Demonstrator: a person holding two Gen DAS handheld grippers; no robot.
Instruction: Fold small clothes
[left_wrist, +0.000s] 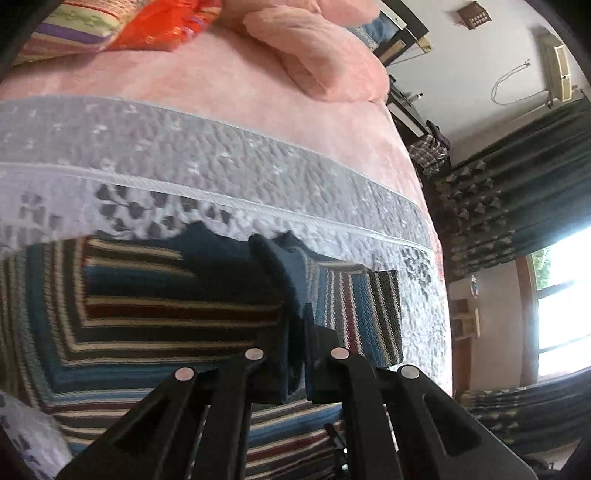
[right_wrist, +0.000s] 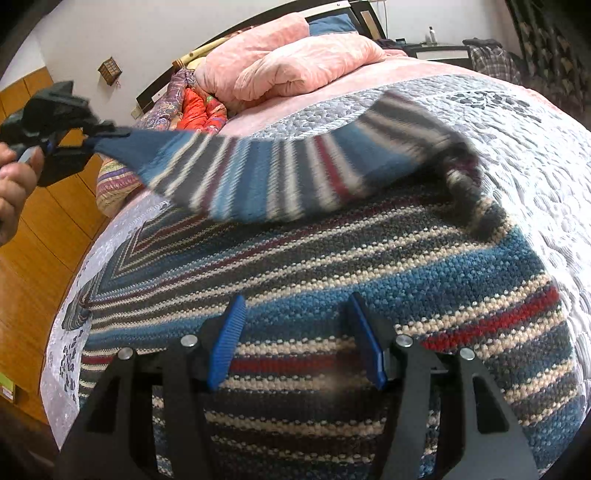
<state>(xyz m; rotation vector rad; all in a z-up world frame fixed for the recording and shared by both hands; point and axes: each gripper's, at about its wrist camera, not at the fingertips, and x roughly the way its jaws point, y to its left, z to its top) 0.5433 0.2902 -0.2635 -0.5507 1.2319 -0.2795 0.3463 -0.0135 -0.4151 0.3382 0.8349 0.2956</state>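
Observation:
A striped knit sweater (right_wrist: 332, 280) in blue, grey, cream and red lies spread on the bed. My left gripper (left_wrist: 295, 354) is shut on the dark blue cuff (left_wrist: 291, 280) of one sleeve. In the right wrist view that left gripper (right_wrist: 92, 136) shows at the far left, held by a hand, with the sleeve (right_wrist: 266, 173) lifted and stretched across above the sweater's body. My right gripper (right_wrist: 295, 339) hovers low over the sweater's body, open, its blue pads (right_wrist: 227, 343) apart with nothing between them.
The sweater rests on a grey quilted bedspread (right_wrist: 524, 147) over a pink sheet (left_wrist: 221, 81). Pink pillows (right_wrist: 295, 62) and colourful bedding (right_wrist: 199, 107) are piled at the head. Dark curtains (left_wrist: 517, 206) and a bright window (left_wrist: 565, 295) are beside the bed; wooden floor (right_wrist: 37, 258) on the other side.

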